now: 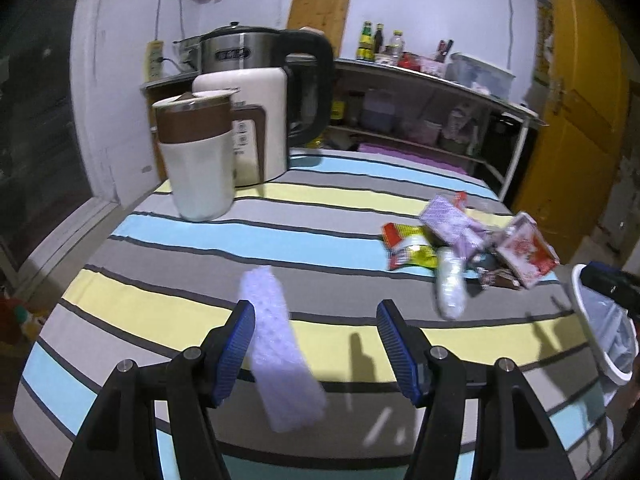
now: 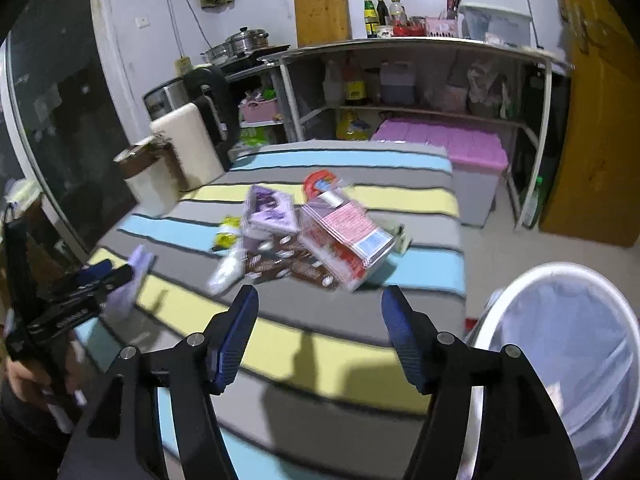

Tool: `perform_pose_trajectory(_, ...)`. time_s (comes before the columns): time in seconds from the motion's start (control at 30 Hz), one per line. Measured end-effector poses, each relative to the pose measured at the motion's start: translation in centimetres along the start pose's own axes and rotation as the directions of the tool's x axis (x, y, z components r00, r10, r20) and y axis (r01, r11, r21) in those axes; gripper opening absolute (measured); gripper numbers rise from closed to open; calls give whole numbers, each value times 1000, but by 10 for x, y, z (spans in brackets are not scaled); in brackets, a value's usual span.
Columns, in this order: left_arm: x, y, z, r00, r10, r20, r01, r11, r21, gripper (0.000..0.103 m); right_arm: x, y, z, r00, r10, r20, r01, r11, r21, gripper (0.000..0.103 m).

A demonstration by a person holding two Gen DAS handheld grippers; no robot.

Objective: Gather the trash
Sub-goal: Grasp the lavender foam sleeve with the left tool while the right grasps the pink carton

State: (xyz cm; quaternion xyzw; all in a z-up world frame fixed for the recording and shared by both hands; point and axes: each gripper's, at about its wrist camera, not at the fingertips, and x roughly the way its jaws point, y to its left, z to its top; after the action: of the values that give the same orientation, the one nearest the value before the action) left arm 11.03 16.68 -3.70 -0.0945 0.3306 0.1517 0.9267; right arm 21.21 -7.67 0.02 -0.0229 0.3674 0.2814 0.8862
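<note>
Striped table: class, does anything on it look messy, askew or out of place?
Yes. A heap of snack wrappers and a crushed red carton lie jumbled near the table's edge by the white bin. A pale bubble-wrap strip lies loose apart from the heap.

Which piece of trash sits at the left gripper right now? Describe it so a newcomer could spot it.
On the striped tablecloth, away from the wrapper pile, a pale lilac bubbled sheet lies alone beside the left gripper. It is plain and unprinted, unlike the colourful wrappers.
</note>
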Motion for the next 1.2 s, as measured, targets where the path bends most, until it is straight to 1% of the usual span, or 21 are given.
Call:
perform_pose_trajectory(0.07, 6, 5, 0, 1000, 9, -10, -9, 1000, -9, 63, 8, -4, 6, 1000, -20, 1, 20, 999, -25, 65)
perform_pose_trajectory(0.2, 18, 10, 1, 999, 24, -34, -24, 1000, -18, 63, 29, -12, 17, 999, -30, -17, 29, 997, -65, 65)
perform_pose_trajectory(0.4, 33, 15, -1, 995, 0, -103, -5, 999, -43, 63, 56, -15, 27, 998, -18, -53, 11, 992, -123, 65)
perform_pose_trajectory(0.6, 43, 18, -4, 988, -9, -151, -1, 998, -67, 63, 74, -17, 31, 996, 8, -88, -20, 990, -138, 65)
perform_pose_trajectory(0.63, 43, 17, -5, 988, -8, -151, -2, 998, -66, 60, 74, -17, 31, 995, 19, -94, -31, 991, -131, 65)
perform_pose_trajectory(0.67, 43, 17, -5, 989, -11, -149, 1, 998, -64, 52, 75, -16, 30, 994, 27, -102, -40, 992, -123, 64)
perform_pose_trajectory(0.7, 42, 16, -5, 989, -14, -149, 5, 998, -60, 48, 75, -16, 29, 993, 36, -109, -48, 993, -109, 55)
perform_pose_trajectory(0.73, 43, 15, -5, 989, -10, -149, 2, 998, -58, 42, 75, -16, 29, 993, 40, -112, -52, 994, -100, 44)
perform_pose_trajectory(0.77, 42, 14, -5, 989, -4, -149, -4, 999, -53, 36, 74, -17, 28, 992, 42, -115, -52, 995, -88, 37)
perform_pose_trajectory(0.8, 42, 13, -6, 989, -4, -149, -3, 999, -50, 32, 73, -18, 27, 993, 38, -115, -47, 996, -75, 35)
perform_pose_trajectory(0.83, 42, 13, -6, 989, -6, -149, -1, 999, -47, 30, 71, -17, 26, 993, 35, -113, -42, 997, -68, 35)
perform_pose_trajectory(0.97, 37, 8, -8, 989, -17, -144, 11, 999, -43, 27, 60, -18, 22, 995, 26, -98, -31, 999, -42, 35)
perform_pose_trajectory(1.2, 20, -10, -13, 991, -74, -115, 73, 997, -14, 26, 31, -13, 13, 997, 39, -59, -40, 999, -4, 35)
